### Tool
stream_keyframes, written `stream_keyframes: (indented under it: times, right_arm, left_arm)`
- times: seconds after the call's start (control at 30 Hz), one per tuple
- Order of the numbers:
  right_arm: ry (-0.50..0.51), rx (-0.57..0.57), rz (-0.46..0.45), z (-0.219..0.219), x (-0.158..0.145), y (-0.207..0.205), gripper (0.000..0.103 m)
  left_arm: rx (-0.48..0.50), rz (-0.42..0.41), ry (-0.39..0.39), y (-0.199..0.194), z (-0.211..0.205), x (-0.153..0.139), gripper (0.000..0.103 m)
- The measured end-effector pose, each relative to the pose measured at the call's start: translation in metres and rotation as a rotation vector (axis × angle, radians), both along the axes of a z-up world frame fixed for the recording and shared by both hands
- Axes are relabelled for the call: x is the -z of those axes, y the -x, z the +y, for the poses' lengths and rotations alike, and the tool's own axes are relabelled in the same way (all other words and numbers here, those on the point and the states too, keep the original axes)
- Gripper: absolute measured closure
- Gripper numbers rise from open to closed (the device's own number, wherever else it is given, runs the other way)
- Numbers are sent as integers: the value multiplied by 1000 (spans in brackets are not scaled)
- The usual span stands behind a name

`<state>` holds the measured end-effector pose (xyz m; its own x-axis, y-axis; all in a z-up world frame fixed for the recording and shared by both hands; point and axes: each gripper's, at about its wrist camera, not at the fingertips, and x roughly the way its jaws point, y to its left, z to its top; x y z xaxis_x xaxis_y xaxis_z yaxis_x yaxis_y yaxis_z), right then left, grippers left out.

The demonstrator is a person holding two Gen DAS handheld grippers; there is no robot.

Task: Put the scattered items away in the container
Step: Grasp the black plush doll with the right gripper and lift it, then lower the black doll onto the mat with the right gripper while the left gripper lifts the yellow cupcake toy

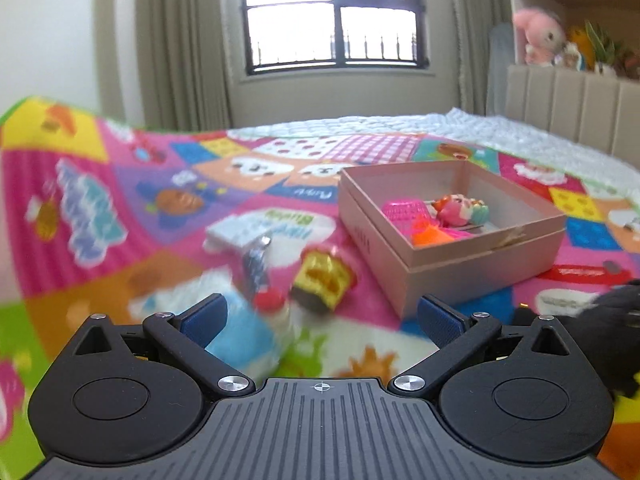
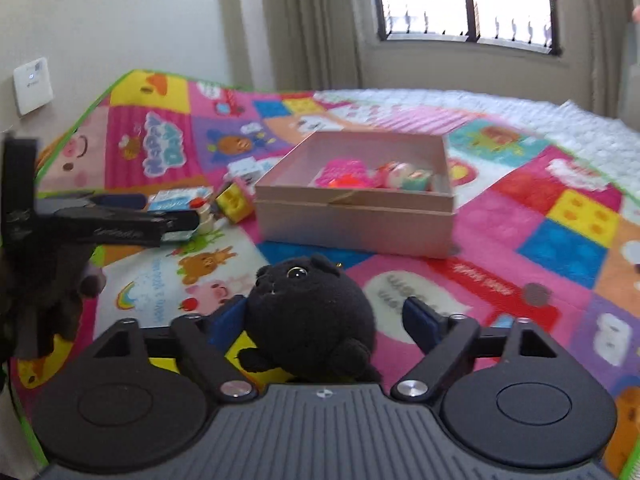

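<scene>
Black plush toy (image 2: 310,320) is sitting between our right tongs (image 2: 324,320), spread apart around it. We are holding the left tongs (image 1: 322,320) open near the pink box (image 1: 452,248) on the mat (image 1: 120,200).

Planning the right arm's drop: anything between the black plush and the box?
Nothing visible. The black plush sits between the open right gripper's fingers; bare mat leads to the box, whose near wall it must clear.

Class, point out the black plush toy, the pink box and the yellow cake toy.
black plush toy (image 2: 308,320), right wrist view, its round body.
pink box (image 2: 354,222), right wrist view, near wall.
yellow cake toy (image 1: 324,280), left wrist view, yellow side.
</scene>
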<state>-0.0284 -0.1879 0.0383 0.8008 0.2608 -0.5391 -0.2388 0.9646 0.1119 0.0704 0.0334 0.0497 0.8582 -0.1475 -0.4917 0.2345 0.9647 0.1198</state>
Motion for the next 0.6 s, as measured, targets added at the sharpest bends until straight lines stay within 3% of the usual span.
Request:
stream_keyframes:
  times: [0.07,0.13,0.17,0.27,0.3,0.37,0.43,0.6]
  right_arm:
    - [-2,25,-20,-3,1,6,12]
    - [-11,33,-26,-7,2,12,12]
    - [-11,37,-30,-8,2,15,11]
    - [-9,45,-36,-13,4,21,4]
    - [-7,47,-36,-15,6,23,4]
    - [7,53,-31,-17,11,24,3]
    - [19,67,-14,-19,19,23,3]
    - [4,112,72,-20,42,13,0]
  left_arm:
    - [5,11,-71,-25,-11,7,1]
    - [10,61,-137,-48,-19,15,31]
    - [16,93,-163,-59,-22,20,54]
    - [56,102,-172,-74,-26,25,25]
    - [68,95,-174,-76,-28,26,24]
    - [75,92,-187,-80,-30,28,27]
    - [75,101,-185,-83,-29,29,47]
    - [54,59,-147,-64,-18,19,48]
